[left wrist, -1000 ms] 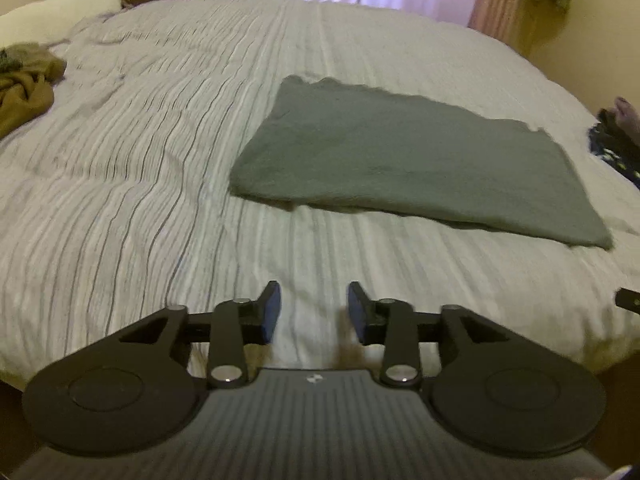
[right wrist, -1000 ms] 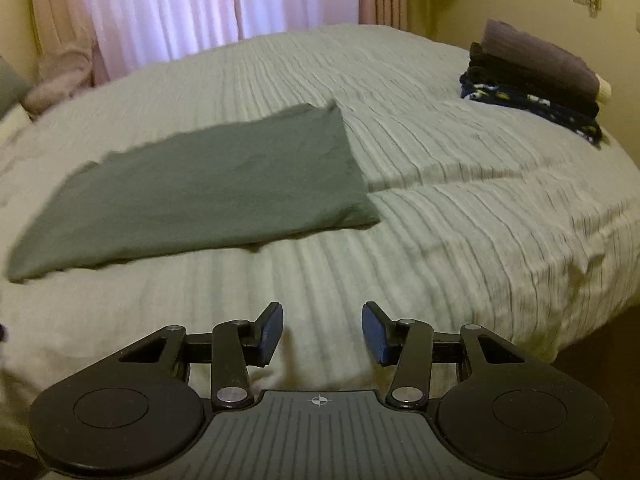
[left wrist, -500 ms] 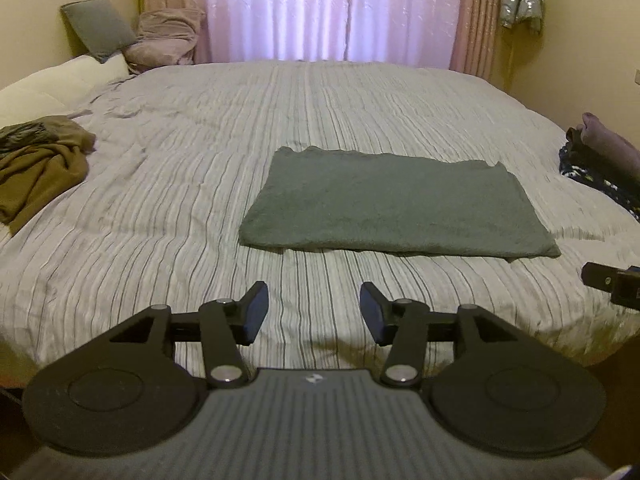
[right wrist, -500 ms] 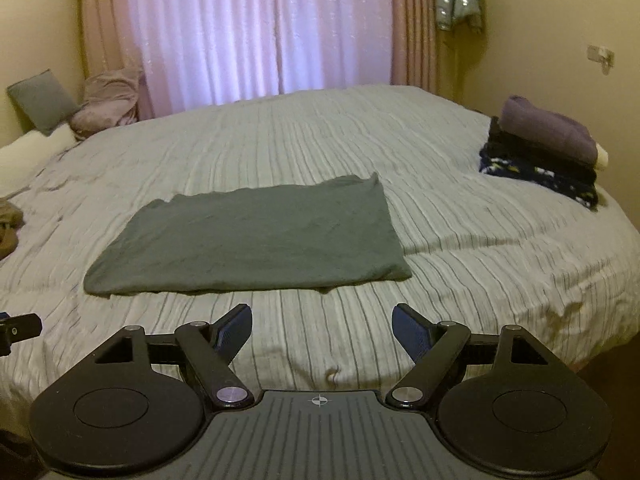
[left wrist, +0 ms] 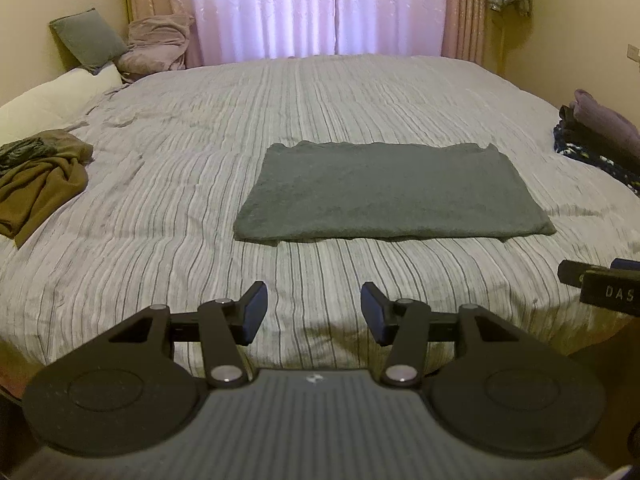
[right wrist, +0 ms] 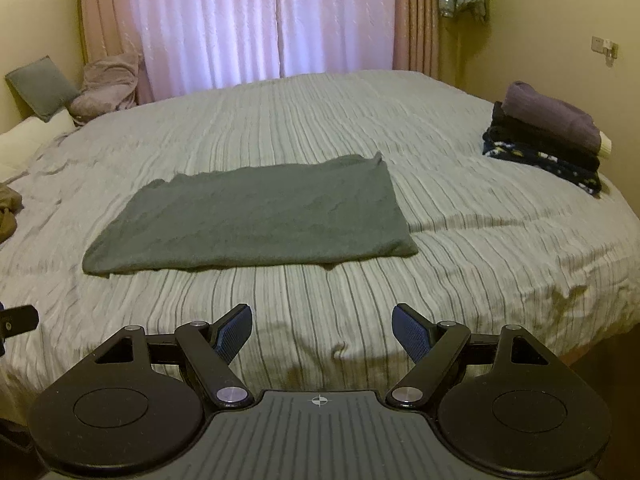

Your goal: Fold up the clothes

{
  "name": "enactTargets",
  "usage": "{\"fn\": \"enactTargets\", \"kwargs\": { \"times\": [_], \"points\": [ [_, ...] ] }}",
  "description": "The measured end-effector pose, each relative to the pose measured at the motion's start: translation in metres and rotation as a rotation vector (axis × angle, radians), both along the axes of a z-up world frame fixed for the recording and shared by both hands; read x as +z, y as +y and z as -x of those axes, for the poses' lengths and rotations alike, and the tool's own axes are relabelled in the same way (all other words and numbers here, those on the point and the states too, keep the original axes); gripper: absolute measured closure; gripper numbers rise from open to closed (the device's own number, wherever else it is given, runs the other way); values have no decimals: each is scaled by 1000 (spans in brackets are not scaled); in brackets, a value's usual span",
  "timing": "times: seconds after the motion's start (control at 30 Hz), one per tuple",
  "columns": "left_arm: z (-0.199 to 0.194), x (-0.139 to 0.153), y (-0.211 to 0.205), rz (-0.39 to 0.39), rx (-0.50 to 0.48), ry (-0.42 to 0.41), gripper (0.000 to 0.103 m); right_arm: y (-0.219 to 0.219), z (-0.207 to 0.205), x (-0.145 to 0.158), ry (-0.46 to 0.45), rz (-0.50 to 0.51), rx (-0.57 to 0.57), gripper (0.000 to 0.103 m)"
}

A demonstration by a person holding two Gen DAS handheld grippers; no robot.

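Left gripper (left wrist: 314,310) and right gripper (right wrist: 322,330) both spread wide, empty, over near bed edge. Striped bed (left wrist: 320,100) bare between grippers and folded grey cloth (left wrist: 384,194): open lane straight ahead. Cloth lies flat, low, well apart from both grippers. Bare cover all round cloth. Obstacles at margins only: brown clothes heap (left wrist: 38,184) far left, stack of folded clothes (right wrist: 548,136) far right, pillows (left wrist: 92,40) at far left corner. Right gripper's tip visible at right edge of left view, well apart from left gripper.
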State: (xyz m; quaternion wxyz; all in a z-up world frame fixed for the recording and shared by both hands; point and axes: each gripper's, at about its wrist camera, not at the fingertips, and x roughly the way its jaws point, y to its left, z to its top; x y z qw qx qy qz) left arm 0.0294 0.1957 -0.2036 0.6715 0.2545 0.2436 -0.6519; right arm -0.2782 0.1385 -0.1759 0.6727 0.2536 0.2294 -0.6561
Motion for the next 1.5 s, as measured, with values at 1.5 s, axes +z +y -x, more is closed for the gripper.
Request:
{"fn": "enactTargets", "kwargs": {
  "times": [1.5],
  "points": [
    [-38,-103,-211,-100,-162,218,77,-162,99,-81,-403,-52,91,55]
  ]
}}
